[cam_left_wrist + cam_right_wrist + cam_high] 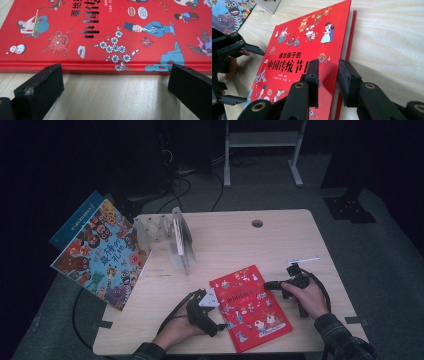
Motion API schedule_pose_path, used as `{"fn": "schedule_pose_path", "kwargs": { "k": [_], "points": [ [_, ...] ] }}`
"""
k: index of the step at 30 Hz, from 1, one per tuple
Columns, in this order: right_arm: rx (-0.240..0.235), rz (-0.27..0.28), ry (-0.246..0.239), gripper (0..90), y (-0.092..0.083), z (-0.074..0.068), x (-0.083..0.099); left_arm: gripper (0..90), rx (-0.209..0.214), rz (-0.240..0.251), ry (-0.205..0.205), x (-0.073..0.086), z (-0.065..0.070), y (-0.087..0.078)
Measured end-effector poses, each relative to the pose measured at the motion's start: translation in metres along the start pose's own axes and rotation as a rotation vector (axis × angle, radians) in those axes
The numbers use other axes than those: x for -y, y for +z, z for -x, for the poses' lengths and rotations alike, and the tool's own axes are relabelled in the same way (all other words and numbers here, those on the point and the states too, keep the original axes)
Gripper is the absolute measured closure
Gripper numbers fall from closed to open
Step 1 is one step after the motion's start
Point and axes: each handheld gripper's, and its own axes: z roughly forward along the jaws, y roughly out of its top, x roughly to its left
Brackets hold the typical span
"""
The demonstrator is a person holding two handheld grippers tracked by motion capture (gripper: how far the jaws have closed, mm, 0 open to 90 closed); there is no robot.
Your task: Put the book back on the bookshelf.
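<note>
A red picture book lies flat on the wooden table, near its front edge. My left gripper sits at the book's left side. In the left gripper view its jaws stand wide apart on the tabletop, and the book's spine runs just ahead of them, untouched. My right gripper is at the book's upper right edge. In the right gripper view its jaws straddle that edge of the red book, one over the cover and one beside it, with a gap showing.
A clear book rack stands at the back left of the table. A colourful picture book leans over the left edge, with a blue book behind it. A round cable hole is near the far edge.
</note>
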Motion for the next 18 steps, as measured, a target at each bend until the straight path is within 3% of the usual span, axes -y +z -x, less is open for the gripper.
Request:
{"fn": "schedule_pose_path", "kwargs": {
  "k": [6,12,14,18],
  "points": [
    [-0.007,0.024,-0.035,69.1,-0.006,-0.006,-0.003,0.0,-0.001,0.000,-0.002,0.000,0.000,0.000],
    [-0.056,0.064,-0.075,66.8,-0.019,-0.018,-0.011,0.0,-0.002,0.001,-0.005,0.000,0.000,0.000],
    [-0.079,0.066,-0.081,66.8,-0.022,-0.022,-0.014,0.0,-0.003,0.000,-0.002,0.000,0.000,0.000],
    [-0.077,0.040,-0.119,66.8,-0.025,-0.028,-0.018,0.0,-0.003,-0.004,0.002,0.000,-0.001,-0.001]
  ]
}}
